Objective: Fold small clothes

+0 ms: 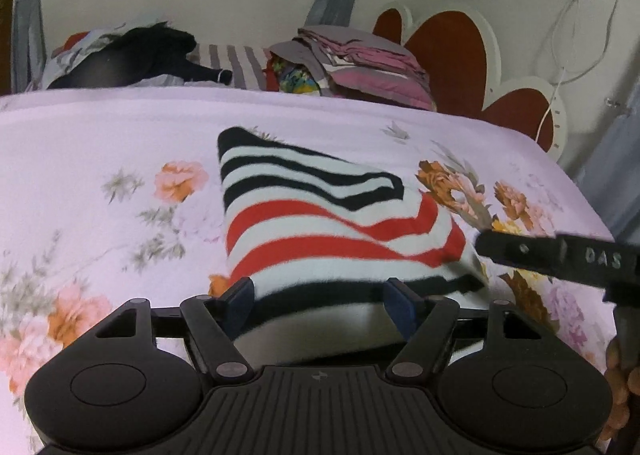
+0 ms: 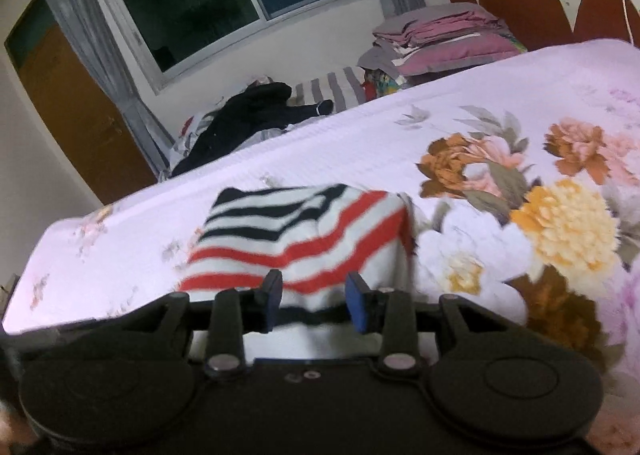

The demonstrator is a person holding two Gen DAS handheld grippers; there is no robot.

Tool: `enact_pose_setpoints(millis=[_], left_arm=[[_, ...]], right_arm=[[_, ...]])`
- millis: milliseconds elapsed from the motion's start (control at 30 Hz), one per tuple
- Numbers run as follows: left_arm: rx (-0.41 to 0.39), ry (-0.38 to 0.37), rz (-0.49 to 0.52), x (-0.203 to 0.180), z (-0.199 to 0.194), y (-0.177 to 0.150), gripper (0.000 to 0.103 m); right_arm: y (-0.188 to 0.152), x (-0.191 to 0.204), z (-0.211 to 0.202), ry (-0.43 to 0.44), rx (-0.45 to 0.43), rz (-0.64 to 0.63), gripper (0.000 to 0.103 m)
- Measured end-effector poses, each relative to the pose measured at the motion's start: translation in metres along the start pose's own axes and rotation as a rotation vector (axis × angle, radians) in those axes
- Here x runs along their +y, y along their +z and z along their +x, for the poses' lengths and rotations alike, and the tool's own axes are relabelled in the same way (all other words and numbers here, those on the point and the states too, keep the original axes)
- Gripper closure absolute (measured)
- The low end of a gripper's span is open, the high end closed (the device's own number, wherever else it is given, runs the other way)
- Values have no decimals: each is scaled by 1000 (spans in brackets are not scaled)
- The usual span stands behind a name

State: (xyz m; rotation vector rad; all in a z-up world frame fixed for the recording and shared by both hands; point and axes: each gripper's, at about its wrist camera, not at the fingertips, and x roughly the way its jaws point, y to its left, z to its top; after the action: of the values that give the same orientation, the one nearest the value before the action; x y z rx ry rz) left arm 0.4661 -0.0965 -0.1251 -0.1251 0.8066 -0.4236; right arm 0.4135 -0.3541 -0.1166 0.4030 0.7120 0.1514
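Stripes fill both views: a folded striped garment (image 1: pixel 320 215) lies on the floral bedsheet (image 1: pixel 100 159), soft knit in black, white and red bands. Left gripper (image 1: pixel 320 301) spreads wide over its near edge, blue pads clear of cloth. Only this view catches the right gripper (image 2: pixel 314 301) side-on. Its own camera shows narrower jaws straddling fabric; a grip, I can't tell.

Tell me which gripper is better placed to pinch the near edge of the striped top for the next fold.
Probably left. The left gripper has its jaws wide apart straddling the near hem of the striped top. The right gripper sits at the top's right corner, jaws narrower.
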Motion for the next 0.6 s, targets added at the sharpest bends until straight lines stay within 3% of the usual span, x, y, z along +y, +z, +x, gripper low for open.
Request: enact_pose_setpoints(millis=[300,500,600], left_arm=[[-7,24,44,-8,25,19,32],[24,52,67,0,44,12,32],[33,34,15,15,51,4,22]], right_arm=[[30,-3,37,-55,-13,-2,64],[20,-16,71,-158,28,-42,66],[10,-24,83,-217,41,-79,60]])
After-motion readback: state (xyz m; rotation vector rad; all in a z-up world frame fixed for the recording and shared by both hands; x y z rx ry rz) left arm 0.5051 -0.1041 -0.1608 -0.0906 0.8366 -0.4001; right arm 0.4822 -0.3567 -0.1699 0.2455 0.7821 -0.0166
